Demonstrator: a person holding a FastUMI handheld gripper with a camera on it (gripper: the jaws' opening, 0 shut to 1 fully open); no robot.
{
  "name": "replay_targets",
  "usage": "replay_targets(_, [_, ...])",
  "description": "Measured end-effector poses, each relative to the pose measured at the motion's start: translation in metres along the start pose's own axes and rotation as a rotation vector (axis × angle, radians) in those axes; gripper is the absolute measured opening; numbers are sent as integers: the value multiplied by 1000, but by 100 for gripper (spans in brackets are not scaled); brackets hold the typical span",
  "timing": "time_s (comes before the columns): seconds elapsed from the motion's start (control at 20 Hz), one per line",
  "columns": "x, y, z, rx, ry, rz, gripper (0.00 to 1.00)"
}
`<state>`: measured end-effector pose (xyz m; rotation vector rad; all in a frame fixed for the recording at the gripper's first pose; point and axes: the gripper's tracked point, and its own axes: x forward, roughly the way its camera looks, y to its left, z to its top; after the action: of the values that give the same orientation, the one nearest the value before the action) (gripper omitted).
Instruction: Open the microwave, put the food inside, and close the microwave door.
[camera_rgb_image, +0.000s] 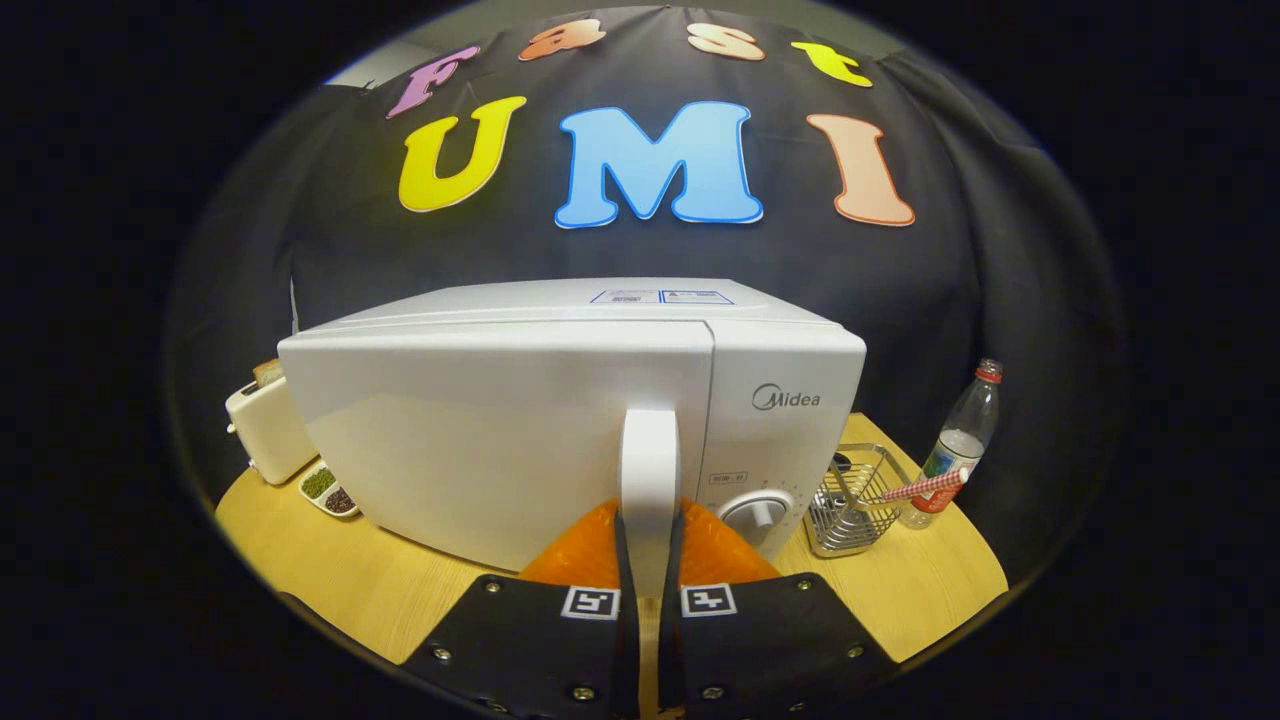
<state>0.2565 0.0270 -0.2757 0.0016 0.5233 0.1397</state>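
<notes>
I have the gripper (649, 545) right up against the front of the white microwave (570, 420), and its two fingers (700, 555) are closed on the microwave's vertical door handle (649, 470), one finger pressing each side of it. The handle rises straight up from between the fingertips, so the grip sits on its lower part. The door (490, 440) looks swung slightly outward on its left-hand hinge side, its face angled toward me, though I cannot say how far it stands open. Just to the right of the fingers I see the control panel with its round dial (757, 515), close beside the right finger.

The microwave stands on a light wooden table (400, 590). To its left, well away from the fingers, there is a cream toaster (268, 425) with a slice of bread poking out of the top, and just in front of it a small divided dish (328, 490) holding green and dark contents. To the right of the microwave stands a wire basket (850, 510), and beyond it a clear plastic bottle (962, 440) with a red cap. A red-and-white patterned stick (925, 487) leans from the basket toward the bottle.
</notes>
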Motion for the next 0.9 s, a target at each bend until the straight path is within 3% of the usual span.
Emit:
replay_targets(0.15, [-30,10,-10,-53,-30,-5,8])
replay_targets(0.55, [-82,35,-32,18,37,-8,8])
replay_targets(0.7, [-105,51,-41,52,43,-7,16])
replay_targets(0.9, [-134,78,-53,67,55,7,19])
